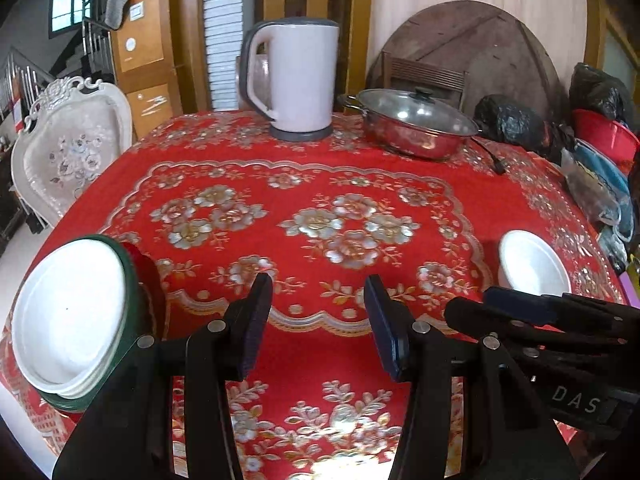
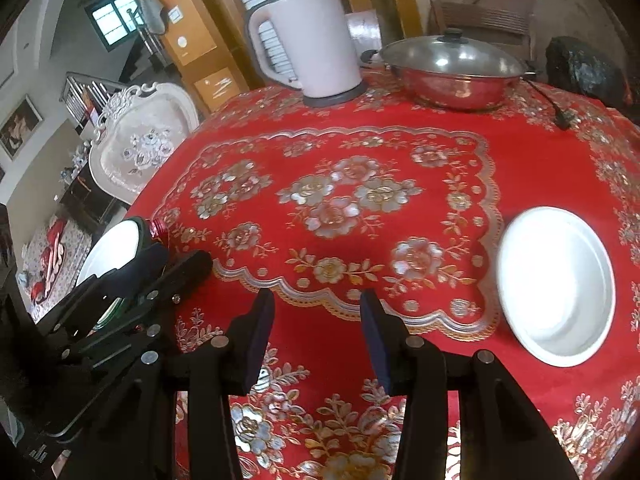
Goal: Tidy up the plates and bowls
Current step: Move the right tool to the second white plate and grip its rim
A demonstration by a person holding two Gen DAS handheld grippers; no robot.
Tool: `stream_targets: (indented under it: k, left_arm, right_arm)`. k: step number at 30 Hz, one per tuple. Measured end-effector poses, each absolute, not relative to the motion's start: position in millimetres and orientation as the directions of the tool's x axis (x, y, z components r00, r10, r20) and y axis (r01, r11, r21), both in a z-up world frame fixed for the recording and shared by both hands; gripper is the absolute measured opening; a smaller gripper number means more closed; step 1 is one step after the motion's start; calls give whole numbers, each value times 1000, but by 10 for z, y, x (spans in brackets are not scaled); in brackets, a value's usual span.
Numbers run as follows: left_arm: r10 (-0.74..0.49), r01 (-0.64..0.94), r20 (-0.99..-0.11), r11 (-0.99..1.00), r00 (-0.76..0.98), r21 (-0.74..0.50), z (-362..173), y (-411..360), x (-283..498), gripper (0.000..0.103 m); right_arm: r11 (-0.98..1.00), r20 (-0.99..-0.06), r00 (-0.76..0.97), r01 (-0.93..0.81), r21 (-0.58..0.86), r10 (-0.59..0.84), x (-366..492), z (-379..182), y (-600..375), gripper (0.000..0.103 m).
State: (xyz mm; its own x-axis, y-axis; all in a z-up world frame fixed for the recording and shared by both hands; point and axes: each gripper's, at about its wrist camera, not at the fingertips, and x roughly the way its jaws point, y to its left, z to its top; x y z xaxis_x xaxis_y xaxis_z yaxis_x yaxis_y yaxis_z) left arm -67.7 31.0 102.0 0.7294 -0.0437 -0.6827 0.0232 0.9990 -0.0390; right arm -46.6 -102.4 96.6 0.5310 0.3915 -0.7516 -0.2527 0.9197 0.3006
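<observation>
A stack of dishes (image 1: 68, 316) sits at the table's left edge: white ones on top, green-rimmed ones beneath, a red one behind. It shows partly hidden in the right wrist view (image 2: 116, 244). A single white bowl (image 2: 556, 284) sits on the right side; it also shows in the left wrist view (image 1: 532, 262). My left gripper (image 1: 318, 326) is open and empty above the red cloth, right of the stack. My right gripper (image 2: 316, 336) is open and empty, left of the white bowl. Each gripper shows in the other's view.
A white kettle (image 1: 294, 80) and a lidded steel pot (image 1: 414, 124) with a black power cord stand at the far side. Black bags (image 1: 516, 124) and a red basin lie at the right edge. A white ornate chair (image 1: 68, 152) stands at the left.
</observation>
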Motion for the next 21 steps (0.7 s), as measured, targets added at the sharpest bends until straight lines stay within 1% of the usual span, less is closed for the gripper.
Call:
stream_targets:
  k: [7,11,13,16,21]
  left_arm:
    - [-109,103,-687,993,718,-49,1059,-36,-607,48]
    - [-147,147,-691,987,707,-60,1085,-261,-531,48]
    - [-174,171,-697,983,696,-74,1085,-372,-499,48]
    - [-212,209,-713,973,668,-94,1062,-581,-425,48]
    - [-243,229,-730,966,639,-122,1017,-823,-290,48]
  right_arm:
    - [934,-736,577,-178,310,354,-552,1048,-1421,45]
    - [943,-727,609,-118,311,316,-629,1103,-1722,50]
    - [948,-726,624,-81,308,290,-661,1111,-1884,50]
    - [947,-726,637,-20,319,258,-692,1085,-2162,50]
    - [942,-738,640,66,329,213,-731,994,-2509,50]
